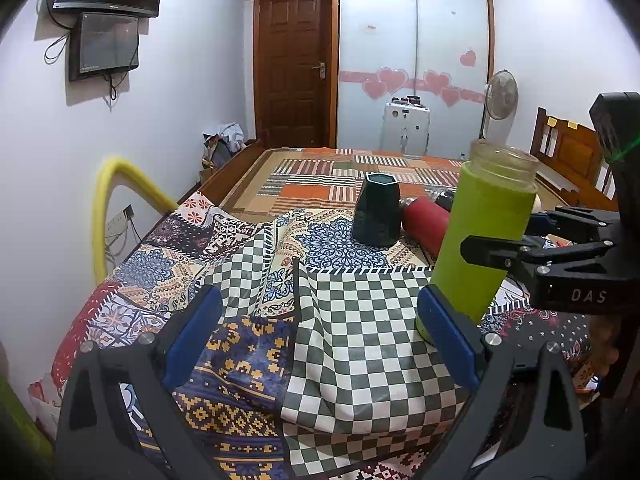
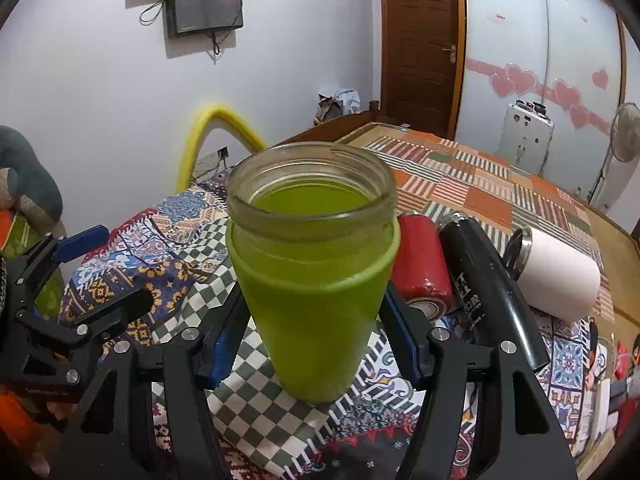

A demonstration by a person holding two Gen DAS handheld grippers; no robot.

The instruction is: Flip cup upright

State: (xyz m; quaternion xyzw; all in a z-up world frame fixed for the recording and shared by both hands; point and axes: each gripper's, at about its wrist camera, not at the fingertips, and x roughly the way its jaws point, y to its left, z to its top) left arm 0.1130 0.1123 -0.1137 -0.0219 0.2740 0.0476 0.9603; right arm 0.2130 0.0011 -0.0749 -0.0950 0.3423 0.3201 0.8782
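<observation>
A green cup (image 2: 312,280) with a clear glass rim stands upright, mouth up, on the checked cloth. My right gripper (image 2: 316,340) has its blue-padded fingers against both sides of the cup's lower body. In the left wrist view the same cup (image 1: 480,236) stands at the right with the right gripper (image 1: 520,240) around it. My left gripper (image 1: 320,328) is open and empty over the cloth, left of the cup. It also shows in the right wrist view (image 2: 104,268) at the left edge.
A dark green faceted cup (image 1: 378,212) stands behind on the cloth. A red bottle (image 2: 420,264), a black bottle (image 2: 484,280) and a white bottle (image 2: 560,272) lie on their sides right of the green cup. The patchwork cloth (image 1: 256,320) is wrinkled. A wall is at left.
</observation>
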